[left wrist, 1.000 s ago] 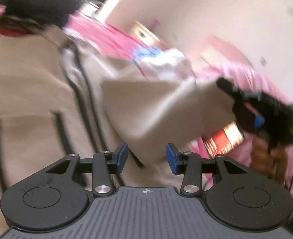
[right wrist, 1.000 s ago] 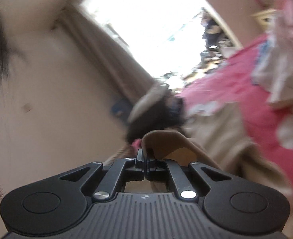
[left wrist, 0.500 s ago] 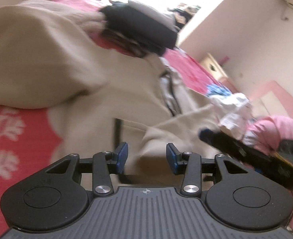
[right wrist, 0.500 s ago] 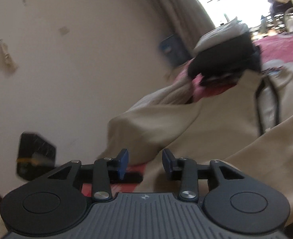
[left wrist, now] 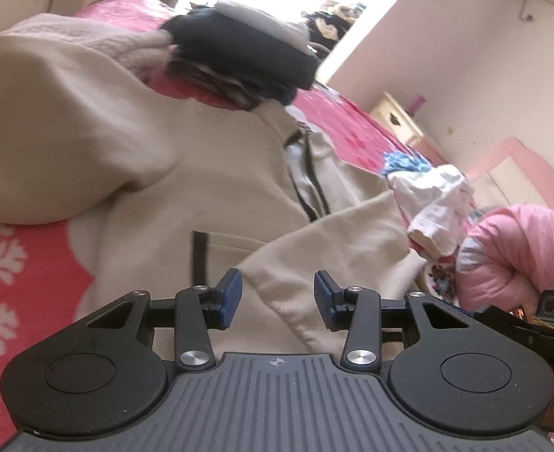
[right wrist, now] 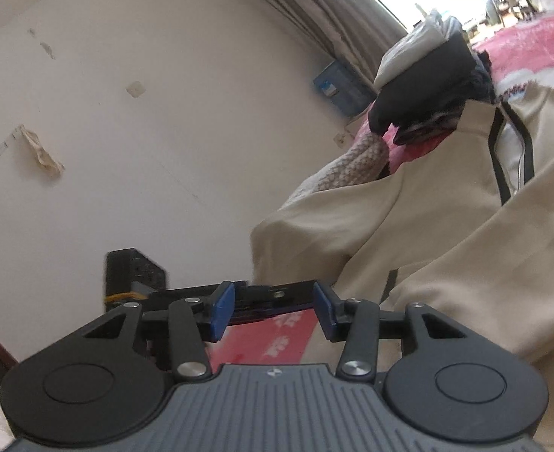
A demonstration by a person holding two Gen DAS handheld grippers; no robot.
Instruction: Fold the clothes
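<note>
Beige jacket (left wrist: pixel 209 173) spread across pink bed cover (left wrist: pixel 24 282), sleeve folded over front. Left gripper (left wrist: pixel 277 297) spread, empty, hovering above sleeve edge. Right gripper (right wrist: pixel 273 310) opening, nothing between pads, beside jacket's edge. Black folded pile (left wrist: pixel 239 52) behind collar.

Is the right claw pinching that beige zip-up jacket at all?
Apart. In the right wrist view the right claw is opening with nothing between its blue pads; the beige zip-up jacket lies beyond them.
</note>
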